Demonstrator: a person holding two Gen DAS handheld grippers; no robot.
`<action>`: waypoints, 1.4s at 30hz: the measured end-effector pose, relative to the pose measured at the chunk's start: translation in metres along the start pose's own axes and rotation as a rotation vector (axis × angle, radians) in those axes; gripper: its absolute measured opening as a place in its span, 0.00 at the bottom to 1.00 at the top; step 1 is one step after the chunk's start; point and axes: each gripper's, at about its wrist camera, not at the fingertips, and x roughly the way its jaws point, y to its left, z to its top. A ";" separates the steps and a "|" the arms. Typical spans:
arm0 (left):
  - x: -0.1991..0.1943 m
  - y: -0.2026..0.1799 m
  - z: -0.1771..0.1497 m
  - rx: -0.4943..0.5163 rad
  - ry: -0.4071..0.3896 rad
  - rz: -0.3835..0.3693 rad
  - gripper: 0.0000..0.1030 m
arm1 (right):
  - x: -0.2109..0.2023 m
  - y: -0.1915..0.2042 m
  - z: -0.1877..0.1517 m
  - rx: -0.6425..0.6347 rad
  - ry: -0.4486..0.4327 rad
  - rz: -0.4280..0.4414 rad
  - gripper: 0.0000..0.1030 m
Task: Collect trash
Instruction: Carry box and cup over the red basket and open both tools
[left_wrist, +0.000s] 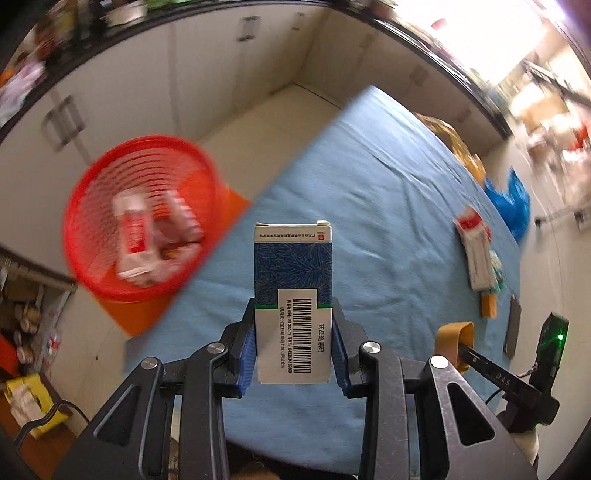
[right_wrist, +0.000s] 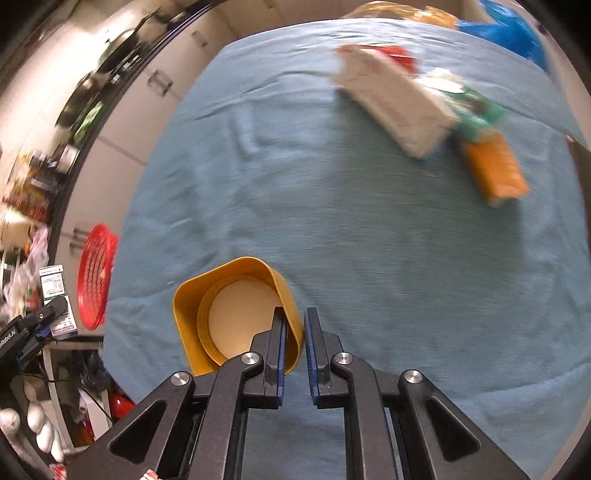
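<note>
Both cameras ride just behind gripper fingers and look steeply down at a table under a wrinkled light-blue cloth (left_wrist: 369, 192), which fills most of each frame. The left wrist view sits higher, with a red mesh plastic basket (left_wrist: 140, 218) at left centre. The right wrist view is nearer; the same basket (right_wrist: 96, 275) shows at its left edge.

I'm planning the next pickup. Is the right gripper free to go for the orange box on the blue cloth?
Probably not yet. The right gripper is shut on the yellow cup, pinching its wall. The cloth up to the orange box lies bare, so only the held cup stands in the way.
</note>
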 end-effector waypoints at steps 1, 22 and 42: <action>-0.004 0.013 0.001 -0.024 -0.008 0.007 0.32 | 0.002 0.006 0.000 -0.014 0.004 0.003 0.10; 0.002 0.162 0.036 -0.257 -0.037 0.007 0.32 | 0.088 0.278 0.049 -0.458 0.088 0.069 0.10; 0.004 0.165 0.059 -0.275 -0.031 0.007 0.48 | 0.111 0.270 0.075 -0.347 0.114 0.096 0.38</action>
